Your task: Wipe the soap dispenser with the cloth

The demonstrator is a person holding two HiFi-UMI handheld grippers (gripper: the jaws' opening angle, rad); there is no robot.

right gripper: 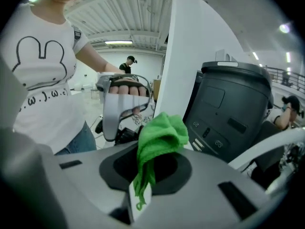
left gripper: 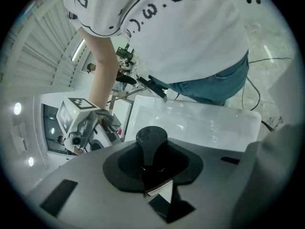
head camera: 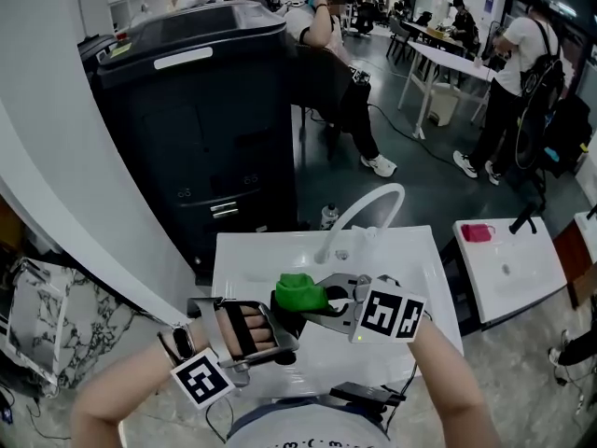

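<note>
Left gripper (head camera: 285, 318) fingers clenched on black soap dispenser (left gripper: 151, 143), its body hidden, right gripper (head camera: 315, 299) fingers grasping bunched green cloth (right gripper: 160, 136)

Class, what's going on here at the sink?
A person stands over a white sink with a gripper in each hand. The left gripper is shut on a dark soap dispenser. The right gripper is shut on a bunched green cloth, held close beside the dispenser. The pictures do not show whether the cloth touches it yet.
</note>
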